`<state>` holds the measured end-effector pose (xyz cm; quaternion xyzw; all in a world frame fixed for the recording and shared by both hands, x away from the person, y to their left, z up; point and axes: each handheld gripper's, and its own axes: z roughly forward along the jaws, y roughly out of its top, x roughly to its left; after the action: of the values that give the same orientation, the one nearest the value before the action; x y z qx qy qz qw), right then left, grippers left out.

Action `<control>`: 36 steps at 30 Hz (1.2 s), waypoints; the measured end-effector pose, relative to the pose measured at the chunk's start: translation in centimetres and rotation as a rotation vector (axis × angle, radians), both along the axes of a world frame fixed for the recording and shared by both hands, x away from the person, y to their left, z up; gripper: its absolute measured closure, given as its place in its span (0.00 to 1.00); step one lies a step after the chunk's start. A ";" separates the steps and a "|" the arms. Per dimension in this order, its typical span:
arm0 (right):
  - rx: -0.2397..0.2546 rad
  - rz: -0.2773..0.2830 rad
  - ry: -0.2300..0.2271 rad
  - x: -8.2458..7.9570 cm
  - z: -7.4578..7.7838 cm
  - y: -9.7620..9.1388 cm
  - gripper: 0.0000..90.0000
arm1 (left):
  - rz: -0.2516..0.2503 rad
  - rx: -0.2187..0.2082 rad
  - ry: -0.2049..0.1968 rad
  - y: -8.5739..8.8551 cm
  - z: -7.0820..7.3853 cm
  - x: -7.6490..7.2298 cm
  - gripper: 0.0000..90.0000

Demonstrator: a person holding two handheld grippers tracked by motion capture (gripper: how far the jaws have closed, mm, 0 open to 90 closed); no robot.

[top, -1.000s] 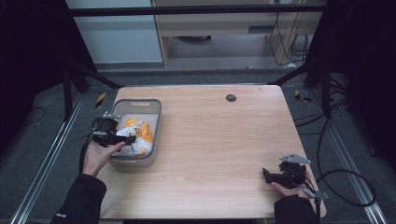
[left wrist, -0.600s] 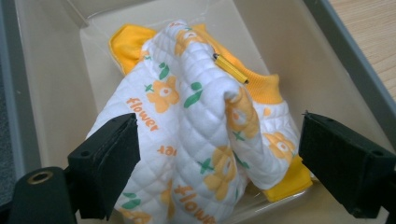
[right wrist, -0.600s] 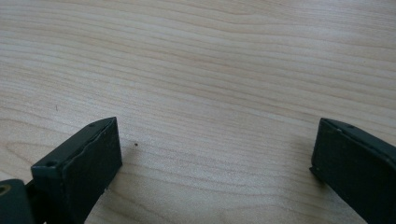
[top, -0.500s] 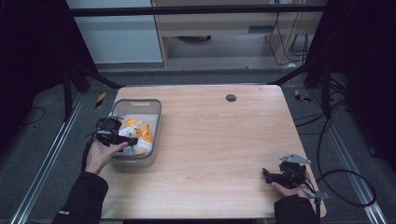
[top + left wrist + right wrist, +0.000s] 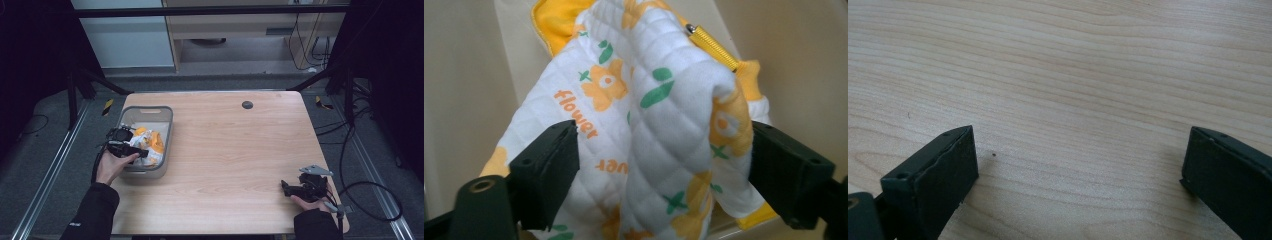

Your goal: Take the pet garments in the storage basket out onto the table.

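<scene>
A quilted white cloth (image 5: 649, 115) with orange flowers, green leaves and the word "flower" lies bunched in a grey plastic bin (image 5: 150, 109) at the table's left. My left gripper (image 5: 142, 152) reaches down into the bin. Its jaws straddle a raised fold of the cloth (image 5: 151, 141). In the left gripper view the left gripper (image 5: 664, 150) has just been closing, and the pads stand at the fold's two sides without squeezing it. My right gripper (image 5: 284, 187) rests near the table's front right corner. In its own view the right gripper (image 5: 1078, 160) is open over bare wood, nothing between its jaws.
A slim yellow metal pin (image 5: 714, 47) pokes out at the top of the cloth. The wooden table (image 5: 235, 150) has a dark round cap (image 5: 247, 104) near its far edge. Dark frame posts and cables surround the table.
My left hand has sunk a little and shifted right, deeper into the bin over the cloth. The right hand has stayed put.
</scene>
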<state>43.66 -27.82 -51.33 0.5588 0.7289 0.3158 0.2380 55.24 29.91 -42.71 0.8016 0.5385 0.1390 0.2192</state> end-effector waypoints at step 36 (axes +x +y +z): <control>-0.001 0.003 -0.001 0.0 0.0 0.0 0.02 | -0.025 -0.082 -0.095 0.5 6.4 -1.8 0.84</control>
<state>43.65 -27.81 -51.33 0.5575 0.7297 0.3161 0.2382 53.40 30.37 -36.33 0.7912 0.5227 0.1522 0.2787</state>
